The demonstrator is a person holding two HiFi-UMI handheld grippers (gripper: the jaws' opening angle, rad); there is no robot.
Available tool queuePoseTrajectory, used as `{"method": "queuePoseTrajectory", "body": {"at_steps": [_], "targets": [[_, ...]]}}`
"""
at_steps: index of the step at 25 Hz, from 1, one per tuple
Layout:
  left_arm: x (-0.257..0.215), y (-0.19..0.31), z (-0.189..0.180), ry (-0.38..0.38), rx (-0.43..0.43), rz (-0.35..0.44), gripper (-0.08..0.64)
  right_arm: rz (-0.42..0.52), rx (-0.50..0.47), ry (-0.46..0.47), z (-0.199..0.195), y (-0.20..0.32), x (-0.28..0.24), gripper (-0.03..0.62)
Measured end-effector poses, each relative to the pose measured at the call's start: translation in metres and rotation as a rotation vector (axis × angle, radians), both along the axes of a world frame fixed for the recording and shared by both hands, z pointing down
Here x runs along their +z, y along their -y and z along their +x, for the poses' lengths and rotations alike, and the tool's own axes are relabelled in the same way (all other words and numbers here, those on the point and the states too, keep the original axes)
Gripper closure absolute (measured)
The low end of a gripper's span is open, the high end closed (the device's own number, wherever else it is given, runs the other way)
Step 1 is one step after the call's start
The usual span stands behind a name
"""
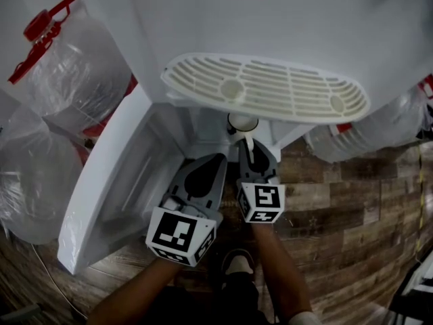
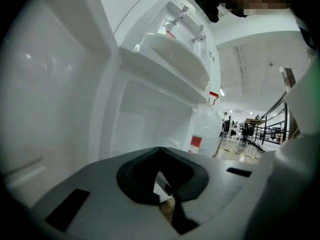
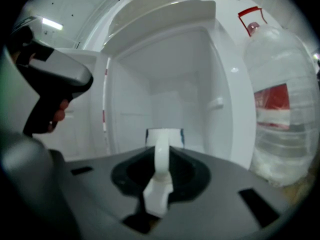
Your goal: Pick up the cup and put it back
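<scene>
A white cup (image 1: 242, 122) with a blue mark on its side is at the mouth of the water dispenser's lower cabinet (image 3: 165, 94), just under the drip tray (image 1: 270, 87). My right gripper (image 1: 247, 145) is shut on the cup's handle (image 3: 161, 159), which stands upright between the jaws in the right gripper view. My left gripper (image 1: 211, 162) hangs beside it to the left, in front of the cabinet opening. Its jaws are together with nothing between them (image 2: 167, 194). I cannot tell whether the cup's base rests on anything.
The cabinet door (image 1: 108, 181) stands open to the left. Large clear water bottles sit at the left (image 1: 74, 66) (image 1: 40, 175) and at the right (image 1: 379, 134) (image 3: 280, 114). The floor (image 1: 338, 208) is wood-patterned. A person's shoe (image 1: 237, 263) is below the grippers.
</scene>
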State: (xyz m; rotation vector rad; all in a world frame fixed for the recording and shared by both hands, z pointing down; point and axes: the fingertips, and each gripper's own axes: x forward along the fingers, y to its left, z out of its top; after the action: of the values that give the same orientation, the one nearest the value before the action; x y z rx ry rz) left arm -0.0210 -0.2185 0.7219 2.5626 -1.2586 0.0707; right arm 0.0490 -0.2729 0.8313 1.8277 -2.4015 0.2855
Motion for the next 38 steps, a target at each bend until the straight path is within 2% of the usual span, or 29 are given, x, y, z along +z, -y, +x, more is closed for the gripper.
{"method": "queuePoseTrajectory", "body": {"at_steps": [7,12,21,31,38], "targets": [[0.001,0.001,0.002,0.005,0.002,-0.002,0.554,0.026,0.008,-0.02,-0.004,0.002,0.003,0.52],[0.003,0.003,0.002,0.01,-0.001,-0.008,0.554,-0.038,-0.015,-0.044,-0.01,0.015,0.022,0.52],[0.005,0.007,-0.006,0.01,-0.02,-0.01,0.554,-0.079,-0.021,-0.063,-0.014,0.046,0.024,0.52],[0.008,0.011,-0.012,0.0,-0.033,-0.018,0.554,-0.082,-0.036,-0.051,-0.018,0.049,0.023,0.52],[0.012,0.012,-0.007,-0.015,-0.034,-0.031,0.554,-0.085,-0.07,-0.043,-0.018,0.043,0.02,0.463]]}}
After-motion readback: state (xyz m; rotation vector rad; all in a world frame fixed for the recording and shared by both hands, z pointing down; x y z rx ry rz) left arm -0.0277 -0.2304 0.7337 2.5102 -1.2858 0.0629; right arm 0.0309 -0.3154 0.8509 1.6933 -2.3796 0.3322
